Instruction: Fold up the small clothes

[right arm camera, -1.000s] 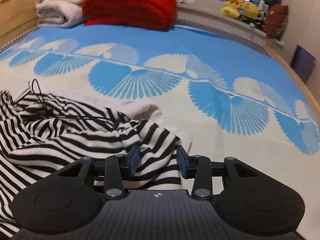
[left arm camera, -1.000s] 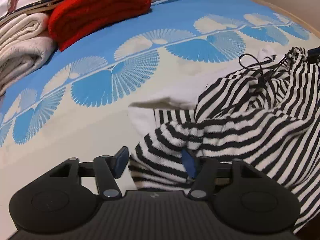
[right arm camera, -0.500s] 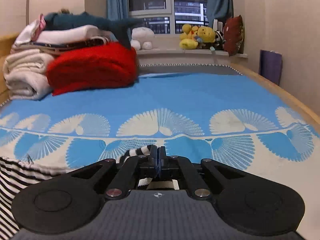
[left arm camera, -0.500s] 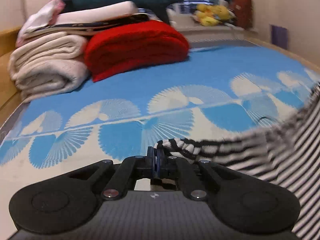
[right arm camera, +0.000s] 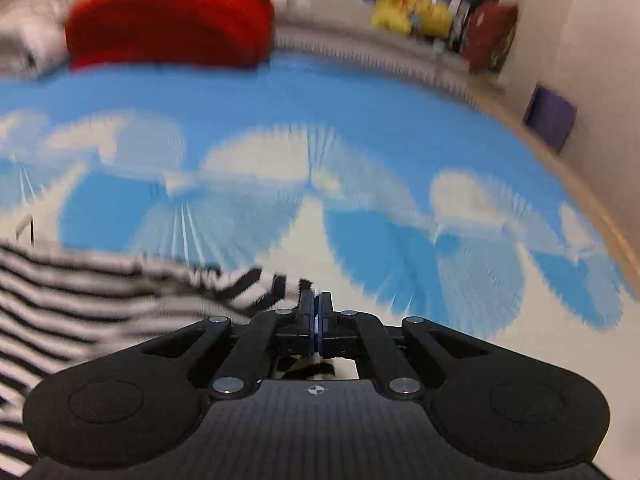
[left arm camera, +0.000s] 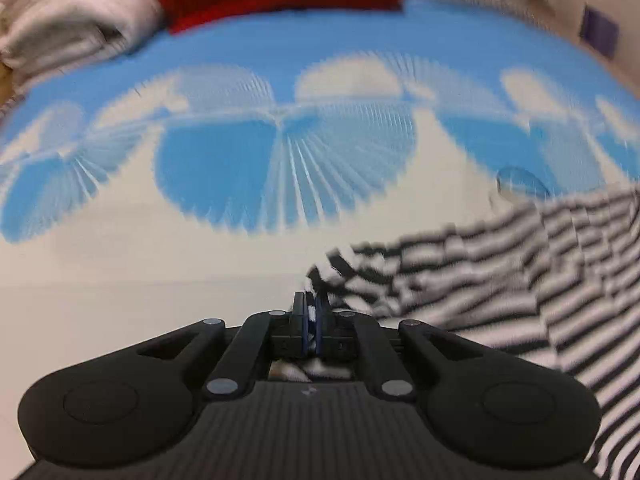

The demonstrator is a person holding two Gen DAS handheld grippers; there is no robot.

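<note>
My left gripper (left arm camera: 311, 304) is pinched tight on an edge of the black-and-white striped garment (left arm camera: 500, 280), a bit of striped cloth showing between and behind its jaws. From there the garment stretches away to my right, over the blue-and-cream fan-patterned bedspread (left arm camera: 280, 168). My right gripper (right arm camera: 316, 308) is likewise clamped on the striped garment (right arm camera: 100, 292), which runs off to its left, so the cloth hangs between my two tools. Both views are blurred. At the far edge of the bed lie folded pale blankets (left arm camera: 68, 12) and a red blanket (right arm camera: 168, 20); yellow plush toys (right arm camera: 412, 12) sit on the ledge.
</note>
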